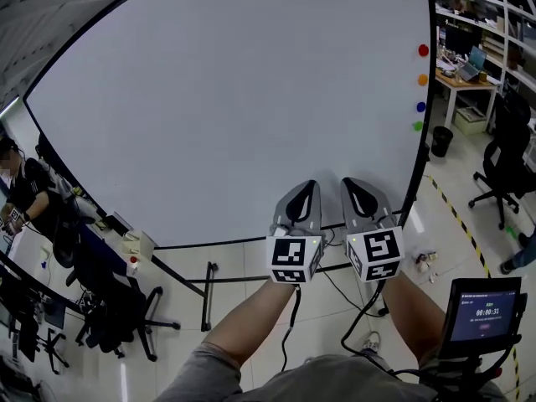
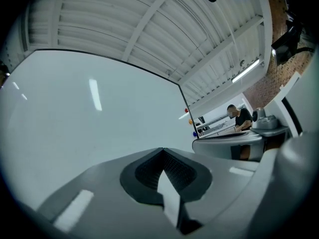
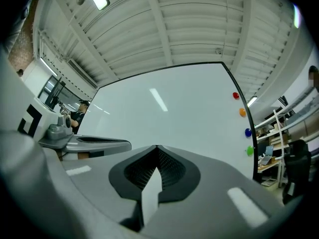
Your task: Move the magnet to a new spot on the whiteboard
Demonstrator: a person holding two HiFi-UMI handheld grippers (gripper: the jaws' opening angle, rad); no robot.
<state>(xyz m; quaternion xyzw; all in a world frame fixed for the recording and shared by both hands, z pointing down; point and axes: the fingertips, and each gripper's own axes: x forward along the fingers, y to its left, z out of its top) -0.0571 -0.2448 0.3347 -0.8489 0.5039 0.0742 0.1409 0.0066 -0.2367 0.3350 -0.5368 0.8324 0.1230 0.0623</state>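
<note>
A large whiteboard (image 1: pixel 226 99) fills the head view. Several round magnets sit in a column by its right edge: red (image 1: pixel 423 50), orange (image 1: pixel 422 79), blue (image 1: pixel 420 106) and green (image 1: pixel 417 126). My left gripper (image 1: pixel 306 184) and right gripper (image 1: pixel 352 182) hang side by side in front of the board's lower edge, well left of and below the magnets. Both are shut with nothing between their jaws. In the right gripper view the magnets show as red (image 3: pixel 236 95), orange (image 3: pixel 242 112), blue (image 3: pixel 247 132) and green (image 3: pixel 249 150). The left gripper view shows them small, the red one (image 2: pixel 187 110) on top.
The whiteboard stands on a wheeled frame (image 1: pixel 207 287) over a tiled floor. A person (image 1: pixel 25 193) sits at desks on the left with black office chairs (image 1: pixel 117 308). Shelves, a desk (image 1: pixel 465 78) and another chair (image 1: pixel 502 170) stand on the right. A small screen (image 1: pixel 483 310) sits by my right arm.
</note>
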